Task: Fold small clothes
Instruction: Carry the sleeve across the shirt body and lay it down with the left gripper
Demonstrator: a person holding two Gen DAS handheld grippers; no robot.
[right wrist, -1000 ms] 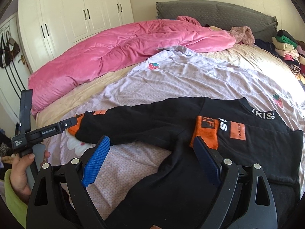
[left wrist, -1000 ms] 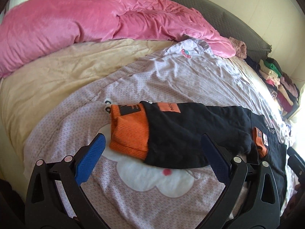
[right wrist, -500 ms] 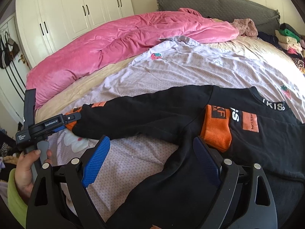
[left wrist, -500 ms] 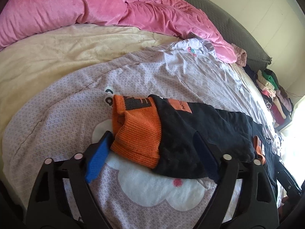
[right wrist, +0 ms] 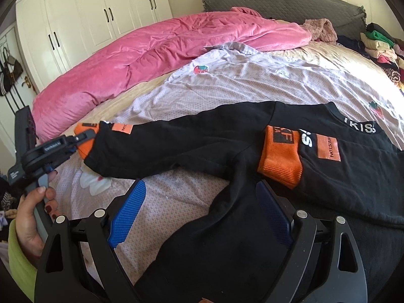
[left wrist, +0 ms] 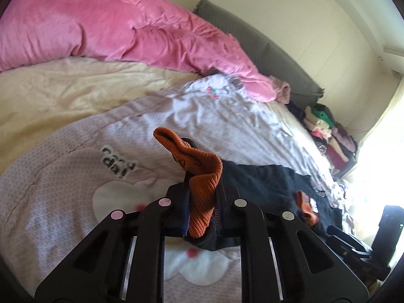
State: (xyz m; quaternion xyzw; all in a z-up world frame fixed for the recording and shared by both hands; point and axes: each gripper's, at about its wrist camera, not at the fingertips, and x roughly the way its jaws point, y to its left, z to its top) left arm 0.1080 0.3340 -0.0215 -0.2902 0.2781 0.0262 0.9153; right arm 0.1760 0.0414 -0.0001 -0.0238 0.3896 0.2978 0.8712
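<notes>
The orange ribbed cuff (left wrist: 202,197) of a black sweatshirt (right wrist: 227,151) is seen clamped between the jaws of the left gripper (left wrist: 202,202), which are closed tight on it, the cuff bunching up beyond the fingertips. From the right wrist view, the same gripper (right wrist: 83,136) is seen at the far end of the outstretched sleeve, held by a hand (right wrist: 32,217) (a yellow-green sleeve at the wrist). The right gripper (right wrist: 199,209) is held wide open, nothing gripped, just above the sweatshirt's body, with the other orange cuff (right wrist: 277,159) lying just ahead of its right finger. The garment is spread on a lilac patterned quilt (right wrist: 240,80), a pink duvet (right wrist: 156,50) lying beyond.
</notes>
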